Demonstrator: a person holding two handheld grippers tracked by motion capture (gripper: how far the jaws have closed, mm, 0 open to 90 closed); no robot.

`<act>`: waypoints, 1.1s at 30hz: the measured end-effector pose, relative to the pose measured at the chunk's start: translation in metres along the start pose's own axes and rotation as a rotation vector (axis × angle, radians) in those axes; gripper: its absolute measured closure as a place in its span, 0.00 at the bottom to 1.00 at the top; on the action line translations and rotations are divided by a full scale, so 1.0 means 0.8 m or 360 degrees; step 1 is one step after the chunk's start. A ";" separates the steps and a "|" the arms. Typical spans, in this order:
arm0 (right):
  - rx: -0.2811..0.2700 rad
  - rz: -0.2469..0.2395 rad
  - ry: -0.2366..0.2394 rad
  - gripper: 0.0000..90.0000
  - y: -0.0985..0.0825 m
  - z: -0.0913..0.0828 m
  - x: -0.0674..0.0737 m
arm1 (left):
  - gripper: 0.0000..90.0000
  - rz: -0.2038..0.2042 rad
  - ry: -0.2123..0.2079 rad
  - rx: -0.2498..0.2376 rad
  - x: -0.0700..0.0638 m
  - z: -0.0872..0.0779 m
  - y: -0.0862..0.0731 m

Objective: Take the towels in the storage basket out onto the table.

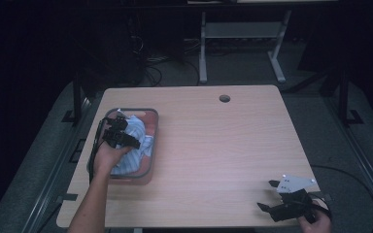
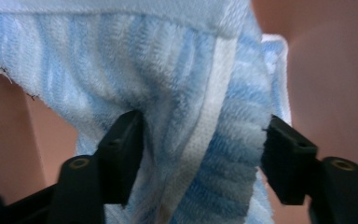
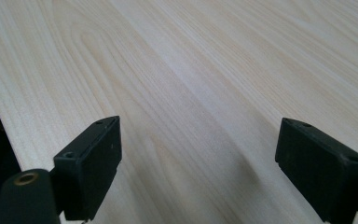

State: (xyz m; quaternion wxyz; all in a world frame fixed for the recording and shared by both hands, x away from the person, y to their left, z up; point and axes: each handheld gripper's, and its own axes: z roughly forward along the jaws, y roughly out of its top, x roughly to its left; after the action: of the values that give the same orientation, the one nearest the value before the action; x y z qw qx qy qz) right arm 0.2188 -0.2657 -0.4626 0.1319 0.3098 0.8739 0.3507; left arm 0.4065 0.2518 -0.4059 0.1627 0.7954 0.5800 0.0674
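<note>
A crumpled blue-and-white striped towel [image 1: 135,138] fills the pink bin [image 1: 153,127] left of centre; the left gripper [image 2: 200,154] clasps a fold, the right gripper [image 3: 198,163] gapes empty over the pale wooden table [image 1: 223,145], amid dark surroundings.

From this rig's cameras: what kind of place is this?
Probably a lab or recording workspace, not a home. A bare wooden table with a cable hole stands on grey carpet in a dark room; a metal desk frame and loose cables sit behind. A striped towel lies in a bin.

A dim lab: bare wooden table [image 1: 213,145], floor cables [image 1: 150,68], metal frame stand [image 1: 238,34].
</note>
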 end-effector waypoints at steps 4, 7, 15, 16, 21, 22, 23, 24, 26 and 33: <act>0.0001 0.0002 0.0000 0.15 0.001 0.001 0.001 | 0.55 0.0076 0.0084 0.0065 -0.006 0.011 -0.002; -0.0008 0.0008 0.0003 0.15 0.001 0.000 0.001 | 0.61 0.0108 0.0104 0.0078 -0.011 0.013 -0.001; -0.0034 0.0021 -0.0011 0.15 -0.001 -0.002 -0.002 | 0.74 0.0124 0.0077 0.0074 -0.009 0.013 -0.004; -0.0038 0.0019 -0.0007 0.15 0.000 -0.001 -0.002 | 0.74 0.0122 0.0076 0.0074 -0.009 0.013 -0.004; -0.0046 0.0029 0.0011 0.15 0.001 0.001 -0.003 | 0.76 0.0117 0.0078 0.0064 -0.010 0.011 -0.004; -0.0050 0.0034 0.0014 0.15 0.001 0.002 -0.003 | 0.76 0.0114 0.0073 0.0060 -0.009 0.010 -0.004; -0.0050 0.0036 0.0014 0.15 0.001 0.002 -0.003 | 0.76 0.0107 0.0065 0.0053 -0.008 0.009 -0.004; -0.0053 0.0040 0.0012 0.15 0.001 0.002 -0.003 | 0.77 0.0101 0.0049 0.0047 -0.008 0.007 -0.005; -0.0053 0.0031 -0.0001 0.15 0.001 -0.001 -0.005 | 0.77 0.0105 0.0030 0.0053 -0.008 0.005 -0.006; -0.0055 0.0067 -0.0019 0.15 -0.002 -0.004 -0.007 | 0.77 0.0067 -0.0074 -0.0031 -0.002 -0.011 -0.016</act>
State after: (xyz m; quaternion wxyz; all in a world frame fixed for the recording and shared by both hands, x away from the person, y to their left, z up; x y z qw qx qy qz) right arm 0.2212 -0.2718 -0.4613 0.1350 0.3279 0.8601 0.3667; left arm 0.3917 0.2553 -0.4017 0.1824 0.8071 0.5585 0.0579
